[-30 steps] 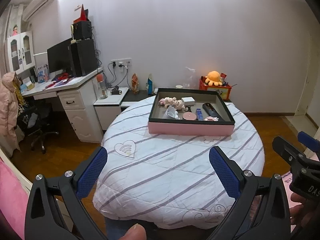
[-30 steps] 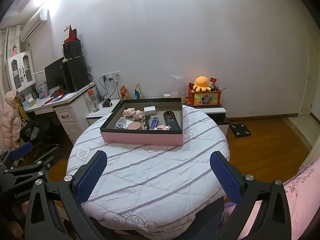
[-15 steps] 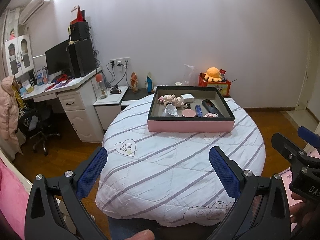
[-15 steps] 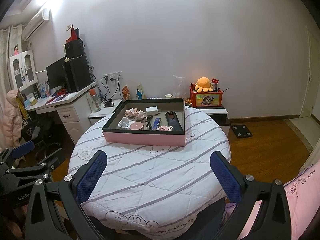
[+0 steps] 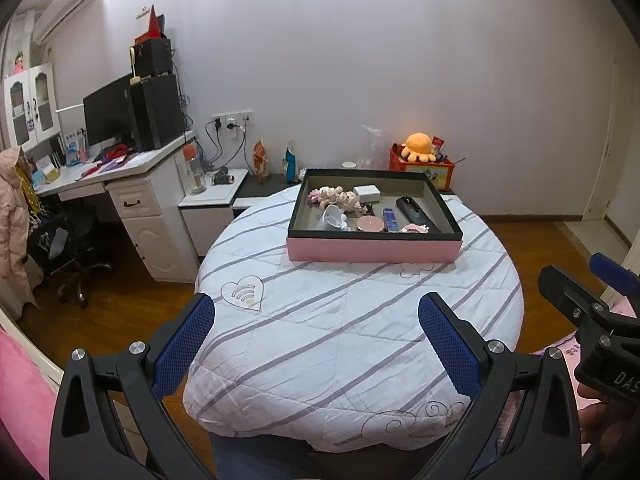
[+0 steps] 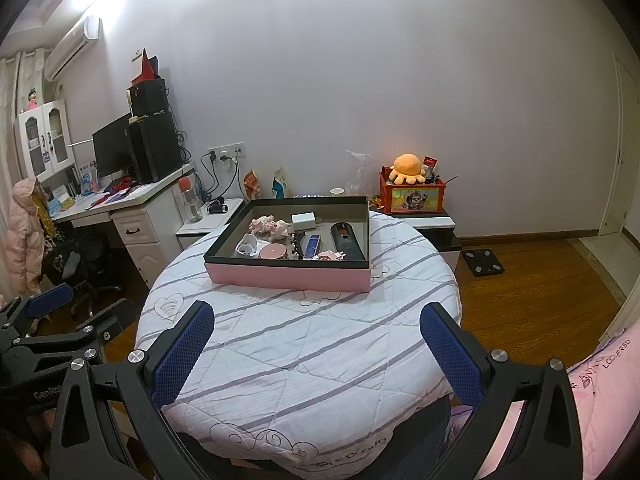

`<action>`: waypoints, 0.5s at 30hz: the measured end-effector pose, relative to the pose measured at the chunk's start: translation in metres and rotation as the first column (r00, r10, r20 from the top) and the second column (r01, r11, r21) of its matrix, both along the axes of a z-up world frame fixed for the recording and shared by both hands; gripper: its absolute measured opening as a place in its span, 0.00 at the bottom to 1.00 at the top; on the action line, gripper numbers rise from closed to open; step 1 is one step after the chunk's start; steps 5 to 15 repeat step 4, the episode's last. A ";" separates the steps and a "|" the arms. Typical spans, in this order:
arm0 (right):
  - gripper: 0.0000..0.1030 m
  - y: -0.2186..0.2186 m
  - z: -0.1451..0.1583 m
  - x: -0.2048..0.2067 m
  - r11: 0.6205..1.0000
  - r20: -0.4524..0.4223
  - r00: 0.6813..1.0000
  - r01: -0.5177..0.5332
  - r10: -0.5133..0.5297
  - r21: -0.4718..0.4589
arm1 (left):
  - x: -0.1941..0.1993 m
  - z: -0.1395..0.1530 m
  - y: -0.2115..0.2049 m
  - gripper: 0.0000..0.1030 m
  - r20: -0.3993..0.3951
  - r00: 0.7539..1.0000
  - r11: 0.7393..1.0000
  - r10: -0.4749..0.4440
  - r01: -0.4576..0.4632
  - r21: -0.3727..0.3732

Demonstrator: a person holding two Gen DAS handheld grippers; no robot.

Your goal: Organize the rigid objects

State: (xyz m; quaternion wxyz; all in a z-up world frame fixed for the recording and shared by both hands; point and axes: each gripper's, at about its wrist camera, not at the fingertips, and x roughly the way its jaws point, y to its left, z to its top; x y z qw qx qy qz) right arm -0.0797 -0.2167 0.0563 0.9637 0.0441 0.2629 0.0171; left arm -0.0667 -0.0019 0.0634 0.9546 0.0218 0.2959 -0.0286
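Both grippers hover at the near edge of the round table, well short of the work. The left gripper has its jaws spread wide and holds nothing; the right gripper is likewise wide open and empty.

The task's things lie in the box, a pink-sided tray with a dark rim standing at the far side of the table. Inside it, from left to right: a white cup, a pink round tin, a blue tube and a black remote, with a pale figurine and a white box behind them.

The things lie close together, some apparently touching, so a wide jaw coming down on one would likely knock its neighbour. The box wall stands between grippers and contents; a low approach could catch the rim and slide the whole box across the quilted cloth. The cup, lying on its side as far as can be told, may roll when touched. The remote is smooth and long and could pivot if gripped off centre.

Readable writing is scant: "DAS" on the right gripper's body as it shows in the left view, "GenRo" on the left gripper's body in the right view, and "LOOVERSD" on the pink bedding at the near right. Writing along the cloth's hem is too distorted to read.
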 end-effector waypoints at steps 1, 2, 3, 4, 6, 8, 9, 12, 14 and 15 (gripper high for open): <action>1.00 0.000 0.000 0.000 1.000 0.001 1.000 0.000 0.000 0.000 | -0.001 0.000 0.000 1.00 0.003 1.000 1.000 -0.001 0.001 -0.002; 1.00 0.000 0.000 0.000 1.000 0.000 1.000 0.000 0.000 0.001 | -0.001 0.001 0.001 1.00 0.003 1.000 1.000 -0.002 0.002 -0.006; 1.00 0.000 0.000 0.000 1.000 0.000 1.000 0.000 0.000 0.001 | -0.001 0.001 0.001 1.00 0.002 1.000 1.000 -0.003 0.003 -0.010; 1.00 0.000 0.000 0.000 1.000 0.000 1.000 0.000 0.000 0.001 | -0.001 0.002 0.001 1.00 0.000 1.000 1.000 -0.002 0.002 -0.012; 1.00 0.000 0.000 0.000 1.000 0.000 1.000 0.000 0.000 0.001 | -0.001 0.002 0.001 1.00 0.000 1.000 1.000 -0.002 0.002 -0.012; 1.00 0.000 0.000 0.000 1.000 0.000 1.000 0.000 0.000 0.001 | -0.001 0.002 0.001 1.00 0.000 1.000 1.000 -0.002 0.002 -0.012; 1.00 0.000 0.000 0.000 1.000 0.000 1.000 0.000 0.000 0.001 | -0.001 0.002 0.001 1.00 0.000 1.000 1.000 -0.002 0.002 -0.012; 1.00 0.000 0.000 0.000 1.000 0.000 1.000 0.000 0.000 0.001 | -0.001 0.002 0.001 1.00 0.000 1.000 1.000 -0.002 0.002 -0.012; 1.00 0.000 0.000 0.000 1.000 0.000 1.000 0.000 0.000 0.001 | -0.001 0.002 0.001 1.00 0.000 1.000 1.000 -0.002 0.002 -0.012; 1.00 0.000 0.000 0.000 1.000 0.000 1.000 0.000 0.000 0.001 | -0.001 0.002 0.001 1.00 0.000 1.000 1.000 -0.002 0.002 -0.012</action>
